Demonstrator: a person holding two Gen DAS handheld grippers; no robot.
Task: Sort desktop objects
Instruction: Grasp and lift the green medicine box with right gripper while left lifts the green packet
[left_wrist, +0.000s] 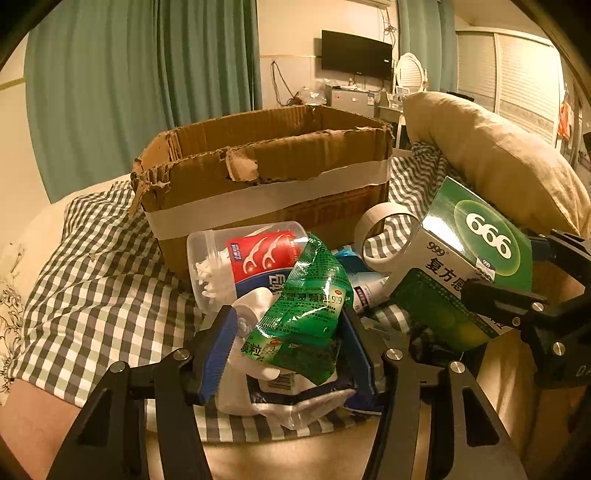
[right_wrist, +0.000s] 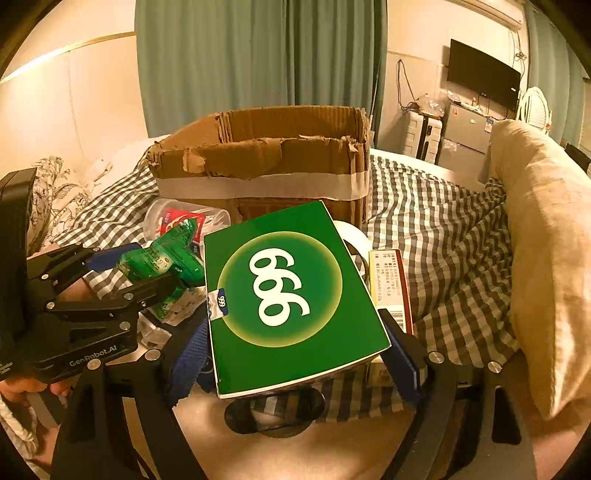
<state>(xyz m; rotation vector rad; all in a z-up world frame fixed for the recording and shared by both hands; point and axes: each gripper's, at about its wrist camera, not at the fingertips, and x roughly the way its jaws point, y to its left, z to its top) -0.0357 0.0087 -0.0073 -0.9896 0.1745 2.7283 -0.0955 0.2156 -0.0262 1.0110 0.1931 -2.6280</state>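
My left gripper (left_wrist: 288, 336) is shut on a green medicine sachet (left_wrist: 306, 306), held above a white packet (left_wrist: 295, 402) and a clear tub of floss picks (left_wrist: 243, 258). My right gripper (right_wrist: 295, 347) is shut on a green 999 medicine box (right_wrist: 291, 295), lifted over the checked bedsheet. In the left wrist view the box (left_wrist: 476, 240) is at the right. In the right wrist view the left gripper with the sachet (right_wrist: 162, 258) is at the left. The torn cardboard box (left_wrist: 266, 173) stands open behind both.
A tape roll (left_wrist: 384, 236) and a small tube (left_wrist: 369, 291) lie beside the cardboard box. A red-edged medicine box (right_wrist: 391, 288) lies right of the green box. A beige pillow (right_wrist: 546, 236) is at the right. A black round object (right_wrist: 277, 413) lies below the green box.
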